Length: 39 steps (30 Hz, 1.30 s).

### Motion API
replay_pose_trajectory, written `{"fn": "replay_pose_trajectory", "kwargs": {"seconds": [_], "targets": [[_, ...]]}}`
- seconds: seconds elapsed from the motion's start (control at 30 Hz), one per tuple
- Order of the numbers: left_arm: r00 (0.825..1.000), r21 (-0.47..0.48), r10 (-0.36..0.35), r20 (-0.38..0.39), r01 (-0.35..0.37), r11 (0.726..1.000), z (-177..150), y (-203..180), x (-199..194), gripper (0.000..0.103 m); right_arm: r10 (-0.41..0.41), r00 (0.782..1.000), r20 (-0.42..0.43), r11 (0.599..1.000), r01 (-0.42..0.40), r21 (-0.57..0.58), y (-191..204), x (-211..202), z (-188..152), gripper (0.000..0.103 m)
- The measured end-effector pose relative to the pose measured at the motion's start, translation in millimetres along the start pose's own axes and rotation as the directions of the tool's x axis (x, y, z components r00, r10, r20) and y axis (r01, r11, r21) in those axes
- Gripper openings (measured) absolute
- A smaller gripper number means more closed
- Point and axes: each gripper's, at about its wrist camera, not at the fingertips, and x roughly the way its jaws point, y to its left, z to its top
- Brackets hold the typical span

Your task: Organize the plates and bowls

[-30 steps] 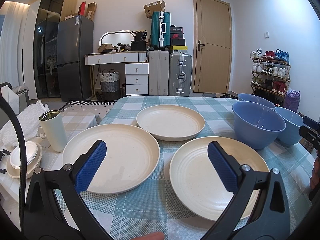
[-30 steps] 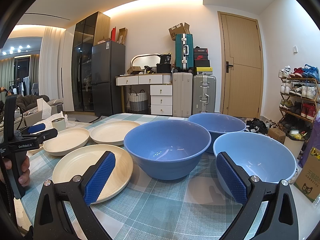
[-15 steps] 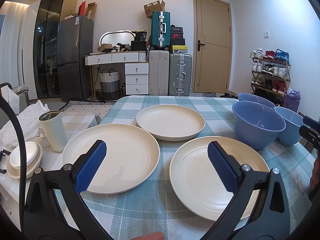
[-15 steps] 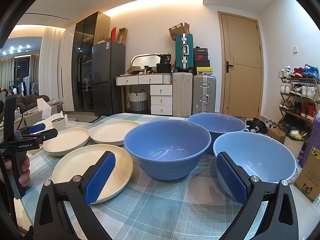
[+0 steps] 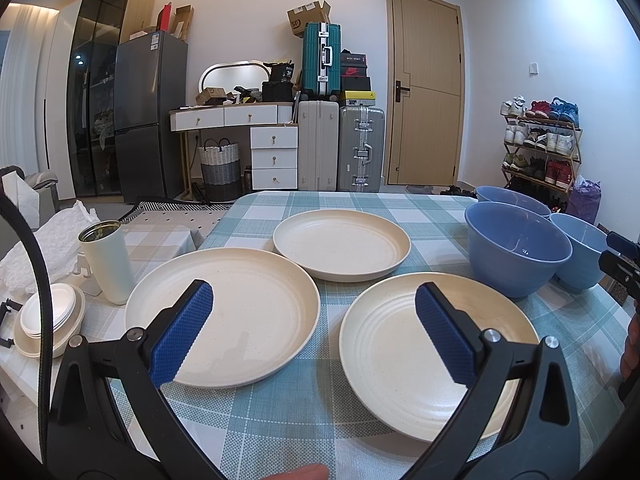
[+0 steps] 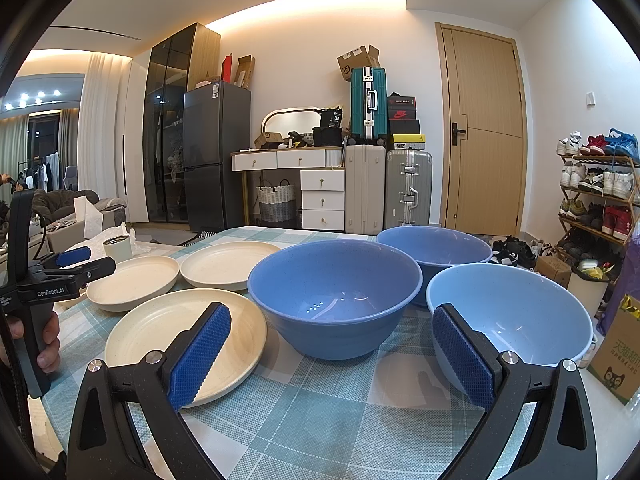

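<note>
Nothing has shifted since the earlier frames; both grippers hang still. Left gripper [image 5: 314,328] is spread wide & empty, low over the table edge, w/ the ridged cream plate [image 5: 438,354] just ahead to its right and the smooth plate [image 5: 256,312] to its left. Right gripper [image 6: 332,354], also spread & empty, faces the dark blue bowl [image 6: 334,300] dead ahead. Plates & bowls are round, upright, no long axis. Left is nearer the plates, right nearer the bowls.

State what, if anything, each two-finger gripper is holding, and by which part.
Nothing is held. The left gripper and the right gripper are both open, above the checked tablecloth, clear of the cream plates and blue bowls.
</note>
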Motion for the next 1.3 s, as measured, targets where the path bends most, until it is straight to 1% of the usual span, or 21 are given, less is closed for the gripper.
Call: {"fn": "replay_pose_trajectory", "kwargs": {"seconds": [0.73,0.93,1.1,1.17,1.3], "targets": [[1.0,-0.007,-0.001,0.003,0.001,1.0,1,3,-4,0.101,-0.003,1.0,-0.006,1.0,0.003,0.003,0,0,0,0.103],[1.0,-0.045,-0.024,0.009,0.024,0.999,7,17,-13,0.101,-0.021,0.999,-0.038,1.0,0.022,0.007,1,6,2,0.103],[0.999,-0.101,-0.039,0.026,0.041,0.994,19,28,-22,0.101,-0.015,0.999,-0.045,1.0,0.015,-0.012,8,7,16,0.103],[0.999,-0.12,-0.032,0.02,0.034,0.992,24,34,-23,0.101,-0.004,0.999,-0.044,1.0,0.004,-0.017,12,8,22,0.103],[1.0,-0.134,0.009,-0.003,-0.009,0.991,33,46,-28,0.101,0.001,0.999,-0.046,1.0,-0.001,-0.001,19,11,30,0.103]]}}
